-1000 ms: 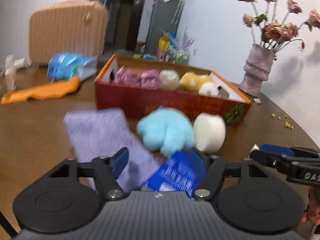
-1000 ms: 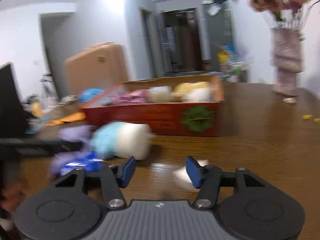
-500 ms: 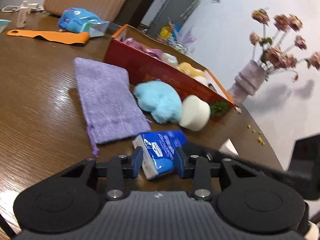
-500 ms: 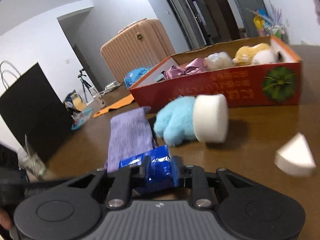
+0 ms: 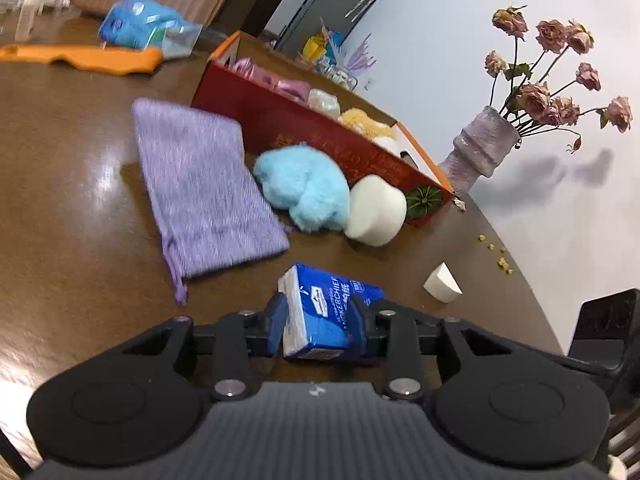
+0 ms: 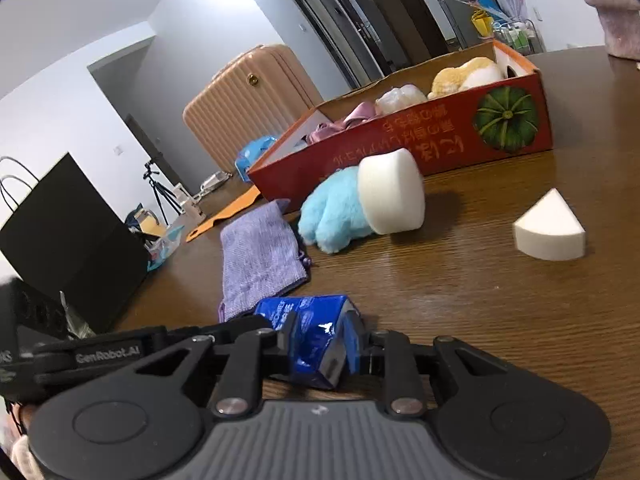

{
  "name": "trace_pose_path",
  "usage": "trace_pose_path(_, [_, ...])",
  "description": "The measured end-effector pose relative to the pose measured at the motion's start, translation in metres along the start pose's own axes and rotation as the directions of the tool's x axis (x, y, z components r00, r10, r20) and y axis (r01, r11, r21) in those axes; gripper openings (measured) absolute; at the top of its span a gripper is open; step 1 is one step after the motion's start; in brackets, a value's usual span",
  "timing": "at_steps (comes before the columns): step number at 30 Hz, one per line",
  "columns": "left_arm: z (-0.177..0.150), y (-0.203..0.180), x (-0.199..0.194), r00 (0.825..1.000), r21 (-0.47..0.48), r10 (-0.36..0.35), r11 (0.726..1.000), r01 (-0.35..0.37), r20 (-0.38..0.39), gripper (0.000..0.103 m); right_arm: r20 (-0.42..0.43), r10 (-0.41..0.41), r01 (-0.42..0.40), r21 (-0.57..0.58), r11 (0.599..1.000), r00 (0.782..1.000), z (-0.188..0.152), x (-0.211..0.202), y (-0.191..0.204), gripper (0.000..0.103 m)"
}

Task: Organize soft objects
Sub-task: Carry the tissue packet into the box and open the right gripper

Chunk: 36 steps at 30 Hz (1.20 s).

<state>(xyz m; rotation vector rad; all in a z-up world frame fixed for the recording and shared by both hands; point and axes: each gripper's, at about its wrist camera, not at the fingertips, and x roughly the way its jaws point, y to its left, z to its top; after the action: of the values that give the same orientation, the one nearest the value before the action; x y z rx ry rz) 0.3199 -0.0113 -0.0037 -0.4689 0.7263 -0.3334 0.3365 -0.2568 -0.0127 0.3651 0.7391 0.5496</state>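
Both grippers are shut on one blue tissue pack (image 5: 326, 312), seen also in the right wrist view (image 6: 316, 336). My left gripper (image 5: 318, 320) pinches it from one side, my right gripper (image 6: 320, 346) from the other, just above the brown table. A purple knit pouch (image 5: 200, 188) lies flat ahead. A light-blue plush (image 5: 304, 188) and a round white sponge (image 5: 376, 212) lie against the red box (image 5: 304, 128), which holds pink, white and yellow soft items. A white wedge sponge (image 6: 550, 228) lies apart at the right.
A vase of dried roses (image 5: 480, 152) stands past the box's right end. An orange strip (image 5: 80, 56) and a blue packet (image 5: 144, 24) lie far left. A black bag (image 6: 68, 232) and a tan suitcase (image 6: 248, 100) stand beyond the table edge.
Both grippers closed on the blue tissue pack, the left from open a second ago. The views tilted and the pack has risen slightly off the table.
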Motion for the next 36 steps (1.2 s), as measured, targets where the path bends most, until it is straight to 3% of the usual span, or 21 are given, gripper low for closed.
trace_pose_path(6, [0.044,-0.02,0.003,0.995,0.064,-0.06,0.996,0.055,0.082,0.032,0.114,0.001,0.006,-0.064,0.998,0.993,0.037,-0.017,0.012,0.024])
trace_pose_path(10, [0.099,-0.039,0.029,0.987,0.089,-0.124,0.989,0.115,0.1,0.032,0.195,-0.035,0.062,-0.133,0.989,0.98,0.097,-0.015,0.009,0.024])
trace_pose_path(14, [0.162,-0.044,0.096,0.989,0.042,-0.147,0.988,0.147,-0.003,0.032,0.183,-0.112,0.137,-0.127,0.982,0.977,0.171,0.022,-0.021,0.024])
trace_pose_path(19, [0.214,-0.035,0.189,0.989,-0.049,-0.069,0.997,0.063,-0.132,0.032,0.065,-0.228,0.233,-0.084,0.969,0.971,0.235,0.095,-0.067,0.024])
trace_pose_path(23, [0.223,-0.035,0.233,0.977,-0.02,0.058,0.998,-0.063,-0.206,0.029,-0.032,-0.316,0.313,-0.075,0.947,0.948,0.241,0.137,-0.088,0.019])
trace_pose_path(26, [0.219,-0.03,0.246,0.969,-0.014,0.13,0.991,-0.136,-0.212,0.027,-0.1,-0.368,0.354,-0.13,0.926,0.924,0.231,0.159,-0.092,0.013])
trace_pose_path(36, [0.217,-0.03,0.245,0.968,-0.005,0.177,0.983,-0.181,-0.179,0.035,-0.069,-0.349,0.339,-0.13,0.932,0.934,0.227,0.155,-0.095,0.018])
